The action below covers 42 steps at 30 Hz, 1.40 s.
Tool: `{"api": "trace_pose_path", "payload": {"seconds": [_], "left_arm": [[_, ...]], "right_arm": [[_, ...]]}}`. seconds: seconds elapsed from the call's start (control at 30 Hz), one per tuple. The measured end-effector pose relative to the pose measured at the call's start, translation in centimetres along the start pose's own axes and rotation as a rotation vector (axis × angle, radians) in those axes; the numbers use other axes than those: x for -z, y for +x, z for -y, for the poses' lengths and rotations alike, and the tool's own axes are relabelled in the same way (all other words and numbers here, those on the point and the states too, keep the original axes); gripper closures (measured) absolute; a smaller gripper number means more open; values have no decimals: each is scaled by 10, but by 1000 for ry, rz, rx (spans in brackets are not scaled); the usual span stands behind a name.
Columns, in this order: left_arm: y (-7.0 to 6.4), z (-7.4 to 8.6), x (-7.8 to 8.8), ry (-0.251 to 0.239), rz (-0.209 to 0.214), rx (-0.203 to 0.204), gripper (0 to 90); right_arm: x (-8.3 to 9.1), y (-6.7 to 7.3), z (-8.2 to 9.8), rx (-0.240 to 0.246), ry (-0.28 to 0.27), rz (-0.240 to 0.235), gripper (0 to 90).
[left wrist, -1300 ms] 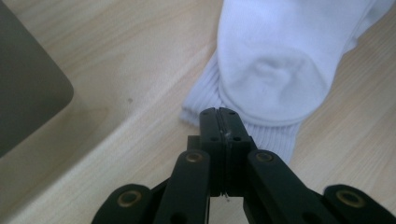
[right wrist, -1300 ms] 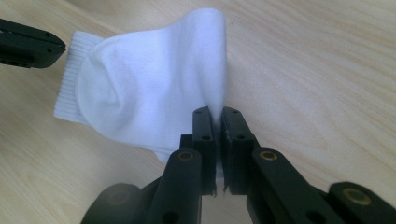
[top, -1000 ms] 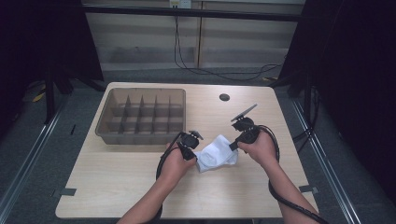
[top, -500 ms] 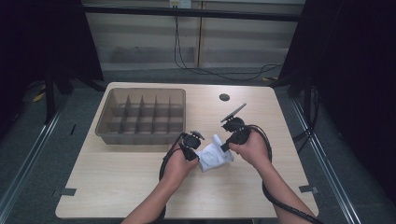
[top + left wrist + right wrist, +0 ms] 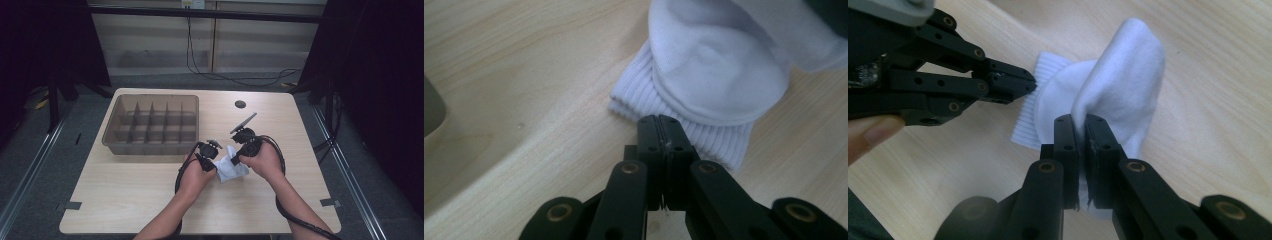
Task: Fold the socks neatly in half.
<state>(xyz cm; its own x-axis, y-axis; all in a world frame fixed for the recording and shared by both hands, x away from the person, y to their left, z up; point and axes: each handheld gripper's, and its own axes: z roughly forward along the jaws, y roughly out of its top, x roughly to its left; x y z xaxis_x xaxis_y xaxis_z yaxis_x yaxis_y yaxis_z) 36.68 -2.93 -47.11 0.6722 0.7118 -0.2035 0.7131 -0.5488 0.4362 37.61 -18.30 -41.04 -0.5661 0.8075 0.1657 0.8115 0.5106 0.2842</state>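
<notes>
A white sock [image 5: 234, 169] lies on the wooden table [image 5: 125, 200] between my two grippers, folded over itself. My left gripper [image 5: 659, 122] is shut on the edge of the sock's ribbed cuff [image 5: 636, 95], low against the table. My right gripper [image 5: 1079, 122] is shut on a fold of the sock's smooth foot part [image 5: 1128, 75], lifted and doubled over the cuff. In the high view the left gripper [image 5: 216, 161] and the right gripper [image 5: 235, 157] stand close together over the sock. From the right gripper view, the left gripper [image 5: 1030, 84] meets the cuff [image 5: 1033, 117] from the left.
A brown tray [image 5: 112, 122] with several empty compartments stands at the back left of the table. A small black round cap [image 5: 240, 104] sits near the far edge. Cables trail from both grippers toward the front edge.
My right gripper has moved left toward the left gripper, carrying its part of the sock over the cuff; the sock now looks shorter and bunched. The left gripper has stayed put.
</notes>
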Motion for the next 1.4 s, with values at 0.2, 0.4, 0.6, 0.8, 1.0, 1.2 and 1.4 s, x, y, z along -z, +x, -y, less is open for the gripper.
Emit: {"api": "trace_pose_path", "payload": {"seconds": [0.2,0.4,0.6,0.8,1.0,1.2,1.4], "left_arm": [[-2,-2,-2,1,4,-9,888],[-3,-1,-3,-2,3,12,880],[-1,0,-6,-1,-1,8,879],[0,0,-5,6,2,9,878],[-1,1,-6,-9,1,8,877],[-1,2,-6,-15,4,10,877],[3,5,-3,-20,17,18,854]], "right_arm": [[-3,0,1,-3,6,-6,856],[-9,2,1,-7,14,-18,856],[-16,3,1,-6,23,-26,855],[-22,3,2,-1,27,-33,854],[-23,4,2,4,28,-34,855],[-28,6,2,10,33,-39,855],[-34,7,4,9,40,-44,853]]}}
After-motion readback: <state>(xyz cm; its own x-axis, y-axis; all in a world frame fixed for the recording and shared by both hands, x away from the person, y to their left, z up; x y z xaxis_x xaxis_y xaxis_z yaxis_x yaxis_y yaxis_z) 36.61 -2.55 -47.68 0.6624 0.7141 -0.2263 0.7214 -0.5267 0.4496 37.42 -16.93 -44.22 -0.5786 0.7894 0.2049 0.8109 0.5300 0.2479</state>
